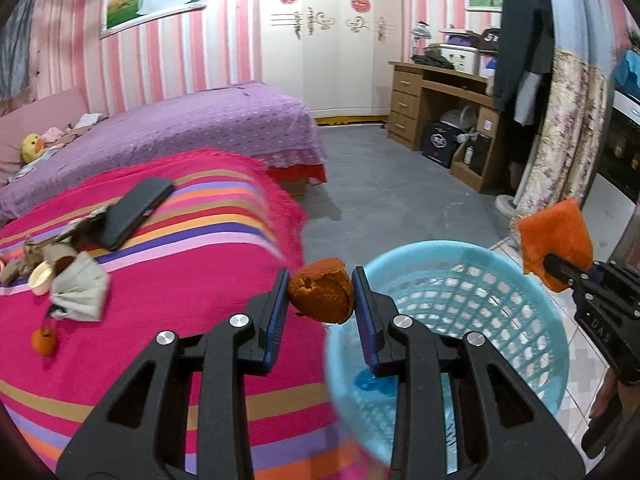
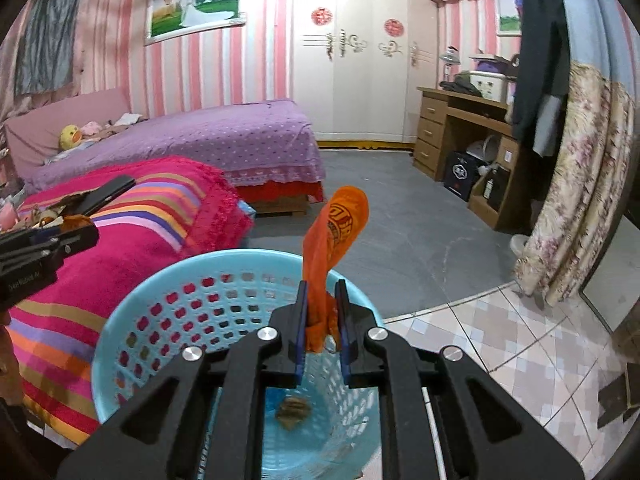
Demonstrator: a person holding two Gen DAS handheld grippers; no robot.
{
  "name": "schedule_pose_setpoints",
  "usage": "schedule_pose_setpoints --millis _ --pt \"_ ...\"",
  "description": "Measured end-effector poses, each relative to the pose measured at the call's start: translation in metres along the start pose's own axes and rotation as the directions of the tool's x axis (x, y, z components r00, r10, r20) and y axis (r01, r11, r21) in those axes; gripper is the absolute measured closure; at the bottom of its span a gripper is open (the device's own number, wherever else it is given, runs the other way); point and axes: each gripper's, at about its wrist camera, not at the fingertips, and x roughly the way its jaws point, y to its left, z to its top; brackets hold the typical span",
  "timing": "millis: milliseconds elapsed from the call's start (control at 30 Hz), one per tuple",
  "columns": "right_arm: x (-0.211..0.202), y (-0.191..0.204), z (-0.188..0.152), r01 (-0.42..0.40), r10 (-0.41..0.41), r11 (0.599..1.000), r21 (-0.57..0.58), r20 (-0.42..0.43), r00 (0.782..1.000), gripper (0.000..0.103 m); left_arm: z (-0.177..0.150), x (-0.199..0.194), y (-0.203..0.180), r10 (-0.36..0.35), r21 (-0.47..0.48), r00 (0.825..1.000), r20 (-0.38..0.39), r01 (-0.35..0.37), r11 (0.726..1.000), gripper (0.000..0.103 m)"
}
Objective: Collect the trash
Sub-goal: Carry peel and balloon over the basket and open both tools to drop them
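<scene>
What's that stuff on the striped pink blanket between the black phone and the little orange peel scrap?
Left wrist view: crumpled brown paper, a small cream cup and a grey cloth bundle lie between the black phone and the orange peel scrap.

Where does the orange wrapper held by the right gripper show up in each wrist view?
Left wrist view: the orange wrapper is at the right edge, above the blue basket's far rim.
Right wrist view: it stands upright at centre, pinched in the right gripper over the basket.
Shared landmark: the black phone on the striped blanket.
</scene>
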Motion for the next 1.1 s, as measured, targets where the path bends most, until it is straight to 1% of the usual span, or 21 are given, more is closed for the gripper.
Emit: schedule_pose_setpoints --millis 167,467,533,567,600,700,800,1033,1100 --pt "0.0 -0.005 -0.001 0.004 -0.004 1.0 0.024 0.006 1.0 0.09 -0.002 0.009 -0.023 -0.043 0.023 0.999 -0.016 0.043 0.999 0.072" --pt "0.002 -0.001 0.0 0.012 -0.013 1.0 0.018 0.005 1.0 0.09 -0.006 0.025 -0.033 -0.081 0.033 0.994 -0.068 0.083 0.996 0.072" --pt "0.002 -0.001 0.0 0.013 -0.013 1.0 0.017 0.006 1.0 0.09 -0.007 0.026 -0.033 -0.093 0.035 0.993 -0.073 0.096 0.995 0.059" --pt "0.002 -0.001 0.0 0.012 -0.012 1.0 0.018 0.005 1.0 0.09 -0.006 0.026 -0.034 -0.098 0.035 0.992 -0.075 0.101 0.994 0.044" --pt "0.002 -0.001 -0.001 0.013 -0.013 1.0 0.017 0.005 1.0 0.09 -0.006 0.025 -0.033 -0.088 0.032 0.994 -0.065 0.09 0.995 0.034" --pt "0.002 -0.002 0.0 0.021 -0.022 1.0 0.022 0.008 1.0 0.09 -0.004 0.022 -0.031 -0.08 0.032 0.995 -0.052 0.081 0.996 0.022" --pt "0.0 -0.005 0.0 0.025 -0.025 0.999 0.035 0.014 1.0 0.09 -0.003 0.02 -0.023 -0.06 0.032 0.997 -0.044 0.061 0.998 0.013" --pt "0.004 -0.001 -0.003 0.016 -0.016 0.999 0.033 0.01 1.0 0.09 -0.002 0.017 0.006 -0.018 0.007 0.999 -0.029 0.018 1.0 0.011" --pt "0.01 0.002 -0.005 0.015 -0.015 1.0 0.021 -0.002 1.0 0.09 -0.002 0.018 0.014 0.003 0.005 1.0 -0.026 -0.003 1.0 0.009"
